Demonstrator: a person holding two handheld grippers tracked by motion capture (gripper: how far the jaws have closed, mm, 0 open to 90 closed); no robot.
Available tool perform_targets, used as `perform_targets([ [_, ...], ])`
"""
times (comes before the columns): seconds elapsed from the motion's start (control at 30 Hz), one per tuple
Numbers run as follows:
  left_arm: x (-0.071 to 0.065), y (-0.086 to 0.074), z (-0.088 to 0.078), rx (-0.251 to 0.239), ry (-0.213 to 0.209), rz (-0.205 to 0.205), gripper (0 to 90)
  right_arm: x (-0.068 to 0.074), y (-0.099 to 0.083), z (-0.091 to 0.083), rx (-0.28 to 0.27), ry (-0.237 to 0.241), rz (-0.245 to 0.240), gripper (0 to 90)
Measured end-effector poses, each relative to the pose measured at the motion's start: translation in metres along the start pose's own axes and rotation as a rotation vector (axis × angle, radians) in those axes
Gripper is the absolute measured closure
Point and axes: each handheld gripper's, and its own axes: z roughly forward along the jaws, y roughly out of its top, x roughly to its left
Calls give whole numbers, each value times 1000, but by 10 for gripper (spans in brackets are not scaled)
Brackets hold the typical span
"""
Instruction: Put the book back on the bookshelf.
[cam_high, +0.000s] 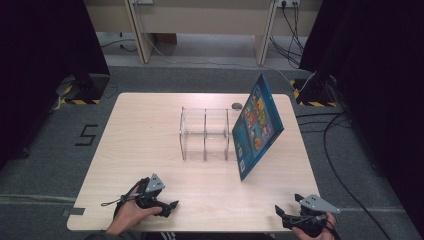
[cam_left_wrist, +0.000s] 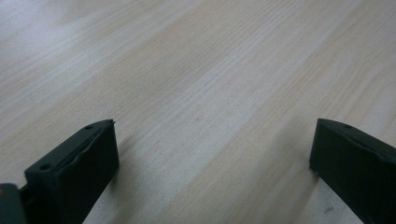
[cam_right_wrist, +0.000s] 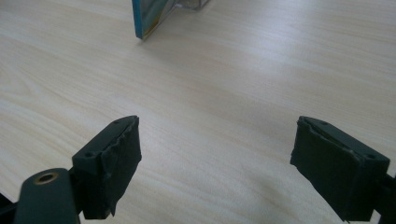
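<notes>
Keeping my left gripper (cam_high: 167, 207) and right gripper (cam_high: 286, 216) wide, empty, near table (cam_high: 150, 130) edge, well short of book (cam_high: 257, 125) leaning on clear rack (cam_high: 205, 132).

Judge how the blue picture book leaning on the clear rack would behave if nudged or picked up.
The blue picture book stands tilted on its lower edge against the clear rack, so a sideways push would probably slide or topple it. It looks thin and flat, likely light, perhaps flexing a little. Its cover seems glossy, so possibly slippery.
</notes>
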Motion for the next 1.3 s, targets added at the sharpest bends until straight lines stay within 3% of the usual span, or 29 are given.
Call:
perform_targets([
  [0.33,-2,-2,-2,9,-4,3,0,0,-6,-3,30,-15,-3,161],
  [0.57,-4,-3,-3,8,-5,3,0,3,-13,5,147,-21,-33,142],
  [1.3,-4,-3,-4,15,-8,7,0,2,-18,5,114,-13,-50,138],
])
